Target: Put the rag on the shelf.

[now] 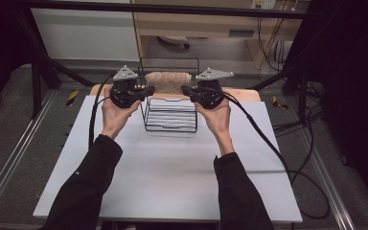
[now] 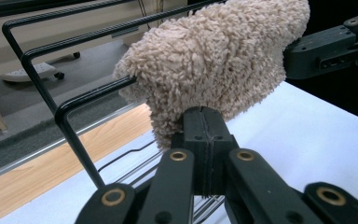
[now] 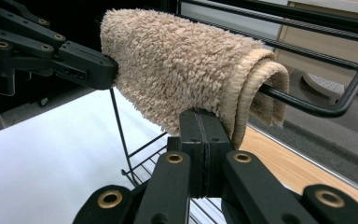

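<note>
Two tongs work one towel (image 1: 168, 81), which hangs folded over the top bar of a wire rack (image 1: 170, 115) at the far side of the bench (image 1: 172, 177). At the left, the left tongs (image 1: 149, 90) are pressed together at the towel's end; from the left gripper view (image 2: 204, 122) the jaws meet at its lower edge, apparently pinching pile. In the middle, the towel drapes the bar with its bound hem showing in the right gripper view. At the right, the right tongs (image 1: 186, 90) are likewise closed on the other end (image 3: 200, 125). The risk, as I judge it: a thin pinch could slip if one hand pulls harder, letting the towel bunch or slide off; pulling down could tip the light rack.
</note>
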The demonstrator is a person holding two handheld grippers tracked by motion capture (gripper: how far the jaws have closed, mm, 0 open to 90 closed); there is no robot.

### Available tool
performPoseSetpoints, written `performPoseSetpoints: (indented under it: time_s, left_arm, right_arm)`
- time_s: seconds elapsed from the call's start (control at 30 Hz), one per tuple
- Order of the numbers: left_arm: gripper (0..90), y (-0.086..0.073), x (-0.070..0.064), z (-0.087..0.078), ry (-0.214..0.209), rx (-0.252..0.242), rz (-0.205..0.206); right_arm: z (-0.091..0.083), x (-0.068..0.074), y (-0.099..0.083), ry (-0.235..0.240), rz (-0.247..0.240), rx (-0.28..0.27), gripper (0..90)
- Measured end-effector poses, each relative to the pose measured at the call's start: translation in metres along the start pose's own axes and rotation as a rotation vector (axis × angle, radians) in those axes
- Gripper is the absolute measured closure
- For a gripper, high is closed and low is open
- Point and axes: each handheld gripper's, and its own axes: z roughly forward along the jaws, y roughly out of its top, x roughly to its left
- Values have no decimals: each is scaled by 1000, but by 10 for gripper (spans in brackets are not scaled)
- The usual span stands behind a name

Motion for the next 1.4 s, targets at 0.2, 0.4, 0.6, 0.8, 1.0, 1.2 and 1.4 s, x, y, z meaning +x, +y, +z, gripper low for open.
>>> performPoseSetpoints:
  time_s: [0.2, 0.4, 0.6, 0.8, 1.0, 1.2, 1.4]
  left_arm:
    - [880, -2, -2, -6, -12, -6, 1]
    - [805, -2, -3, -16, -14, -1, -4]
    - [687, -9, -5, -24, -6, 22, 9]
    - [545, -23, -6, -32, 8, 43, 8]
    - [401, -42, -7, -39, 20, 65, 13]
    - [291, -68, -10, -43, 9, 102, 9]
    - [205, -100, -10, -46, -4, 150, -3]
  right_arm:
    - [-6, 3, 0, 10, -7, -20, 870]
    - [-20, 1, -1, 24, 30, -38, 794]
    - [-38, -4, -7, 30, 57, -44, 679]
    - [-56, -10, -19, 23, 70, -26, 506]
    - [-71, -15, -36, 15, 91, -12, 322]
    - [-80, -20, -61, 19, 120, 24, 198]
    - [-80, -22, -93, 26, 140, 68, 92]
